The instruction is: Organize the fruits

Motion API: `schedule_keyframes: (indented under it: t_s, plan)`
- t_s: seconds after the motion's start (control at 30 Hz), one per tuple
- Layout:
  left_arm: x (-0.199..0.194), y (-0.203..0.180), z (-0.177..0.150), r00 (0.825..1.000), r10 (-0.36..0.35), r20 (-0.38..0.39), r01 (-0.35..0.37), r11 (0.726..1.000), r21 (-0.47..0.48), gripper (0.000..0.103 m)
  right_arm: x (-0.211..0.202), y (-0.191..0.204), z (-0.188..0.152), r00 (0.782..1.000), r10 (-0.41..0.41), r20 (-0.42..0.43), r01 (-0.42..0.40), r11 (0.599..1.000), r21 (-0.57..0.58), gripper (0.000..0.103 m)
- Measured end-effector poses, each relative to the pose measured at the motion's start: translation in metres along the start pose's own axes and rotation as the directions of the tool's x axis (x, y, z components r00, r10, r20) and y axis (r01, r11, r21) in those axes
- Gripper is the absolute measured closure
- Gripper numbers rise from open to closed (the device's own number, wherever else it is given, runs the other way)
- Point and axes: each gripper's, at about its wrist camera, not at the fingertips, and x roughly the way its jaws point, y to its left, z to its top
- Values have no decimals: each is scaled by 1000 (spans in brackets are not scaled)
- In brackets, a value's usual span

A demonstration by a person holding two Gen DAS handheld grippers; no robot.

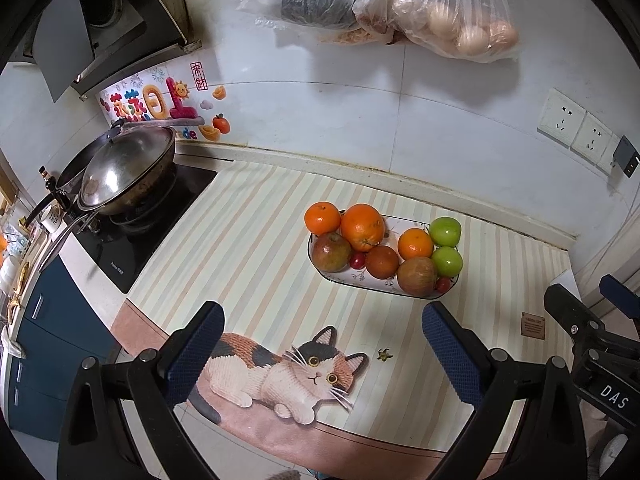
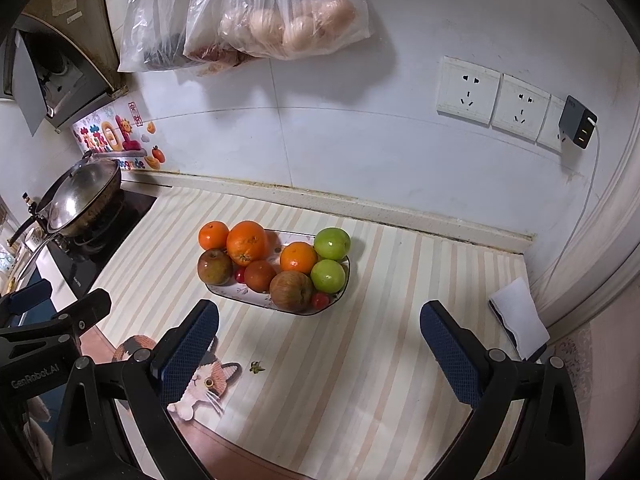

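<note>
We hold both grippers, left (image 1: pixel 322 350) and right (image 2: pixel 320 346), spread and empty before the oval plate (image 2: pixel 256 300) heaped with glossy round fruit (image 2: pixel 247 242).

"DAS" on right claw (image 1: pixel 600 344); "GenRobot.AI" on left claw (image 2: pixel 44 340).

Glossy glazed ceramic on the fruit plate (image 2: pixel 343 280), heaped with waxy-smooth green apples (image 2: pixel 331 243), pebbled orange peel (image 2: pixel 247 242) and duller, matt russet apples (image 2: pixel 291 291). Beneath the plate, a matt woven-looking striped mat (image 1: pixel 248 240); left of the plate, a dulled, scuffed metal wok (image 1: pixel 132 176) on a shiny black glass hob (image 1: pixel 132 248). Above the plate, thin crinkled clear plastic bags (image 2: pixel 280 12) against smooth, faintly glossy white wall tile (image 2: pixel 360 140); nearer than the plate, textured blue rubbery pads (image 1: pixel 196 352) on matt black plastic fingers.
</note>
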Motion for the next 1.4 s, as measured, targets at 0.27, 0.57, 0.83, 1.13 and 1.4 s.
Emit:
schedule_keyframes:
  t_s: [0.27, 0.57, 0.83, 1.13, 1.4]
  plan:
    - [-2, 0, -2, 1000, -3, 0, 3, 1000, -3, 2, -3, 2, -2, 1000, 5, 6, -5, 1000, 1, 0]
    - [-5, 1, -2, 1000, -4, 2, 4, 1000, -3, 2, -5, 3, -2, 1000, 9, 8, -9, 1000, 8, 0]
    - [-7, 2, -3, 1000, -6, 2, 6, 1000, -3, 1, -7, 4, -3, 1000, 10, 9, -10, 1000, 9, 0]
    - [-7, 1, -3, 1000, -4, 4, 4, 1000, -4, 1, -11, 6, -4, 1000, 9, 14, -9, 1000, 9, 0]
    - [-8, 2, -2, 1000, -3, 4, 4, 1000, -4, 2, -14, 8, -4, 1000, 10, 15, -10, 1000, 12, 0]
